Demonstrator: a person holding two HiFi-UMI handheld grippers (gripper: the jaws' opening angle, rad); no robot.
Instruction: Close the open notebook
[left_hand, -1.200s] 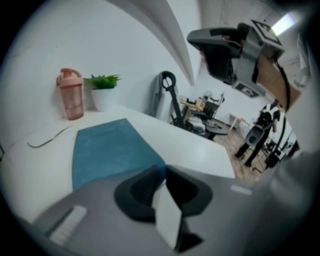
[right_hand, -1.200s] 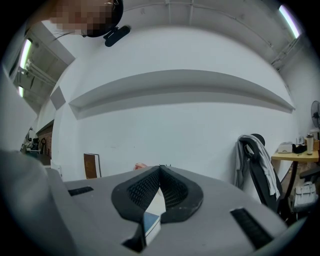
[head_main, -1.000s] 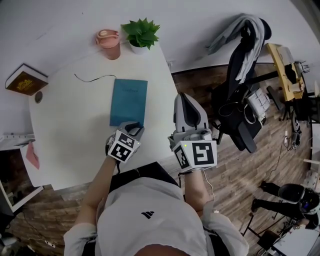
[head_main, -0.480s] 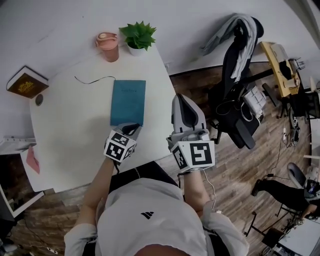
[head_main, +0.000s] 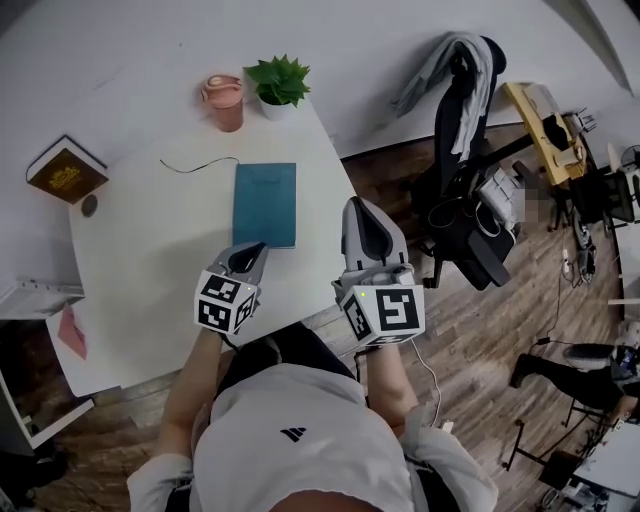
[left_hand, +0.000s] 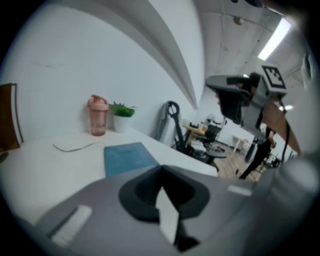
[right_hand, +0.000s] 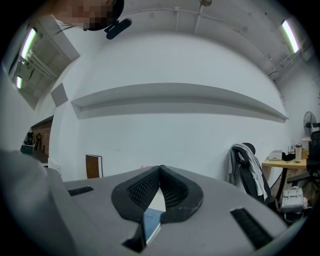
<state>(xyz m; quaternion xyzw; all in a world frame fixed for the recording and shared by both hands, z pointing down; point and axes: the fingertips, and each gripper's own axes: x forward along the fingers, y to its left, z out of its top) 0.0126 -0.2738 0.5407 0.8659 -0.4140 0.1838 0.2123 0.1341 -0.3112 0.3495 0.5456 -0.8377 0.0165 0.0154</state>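
The teal notebook (head_main: 265, 205) lies closed and flat on the white table (head_main: 140, 260), cover up, near the table's right edge. The left gripper (head_main: 256, 247) hangs above the table just short of the notebook's near end, apart from it. Its jaws have just been closing and now stand pressed together with nothing between them. The right gripper (head_main: 361, 207) is held over the table's right edge, beside the notebook and clear of it. Its ribbed pads (right_hand: 172, 189) meet at the tips and grip nothing. At the far end of the table stand a pink tumbler (head_main: 224, 98) and a small potted plant (head_main: 277, 82), with a thin dark cable (head_main: 200, 160) lying between them and the notebook. A brown book (head_main: 62, 170) sits at the far left corner.
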